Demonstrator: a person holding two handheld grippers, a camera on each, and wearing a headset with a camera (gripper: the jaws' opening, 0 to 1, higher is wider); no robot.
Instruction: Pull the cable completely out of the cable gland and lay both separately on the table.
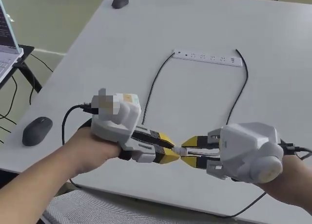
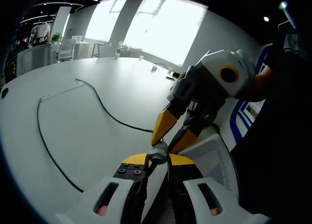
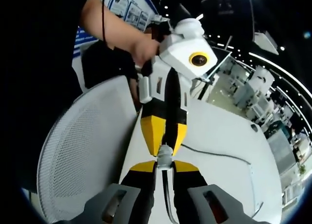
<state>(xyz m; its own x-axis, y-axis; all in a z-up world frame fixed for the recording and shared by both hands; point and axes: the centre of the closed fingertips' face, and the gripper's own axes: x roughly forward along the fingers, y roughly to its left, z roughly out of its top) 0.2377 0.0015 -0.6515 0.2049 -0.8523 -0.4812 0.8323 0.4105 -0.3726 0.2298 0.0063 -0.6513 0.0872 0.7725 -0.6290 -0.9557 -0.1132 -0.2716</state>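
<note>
Your left gripper has its jaws clamped on the small pale grey cable gland at their tips. Your right gripper, tip to tip with it, pinches the thin white cable between its jaws. Draw them straight apart along the cable, without twisting.

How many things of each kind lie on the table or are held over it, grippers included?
computer mice: 2
power strip with its black cable: 1
grippers, the left gripper and the right gripper: 2
cable gland, held between them: 1
Total: 6
</note>
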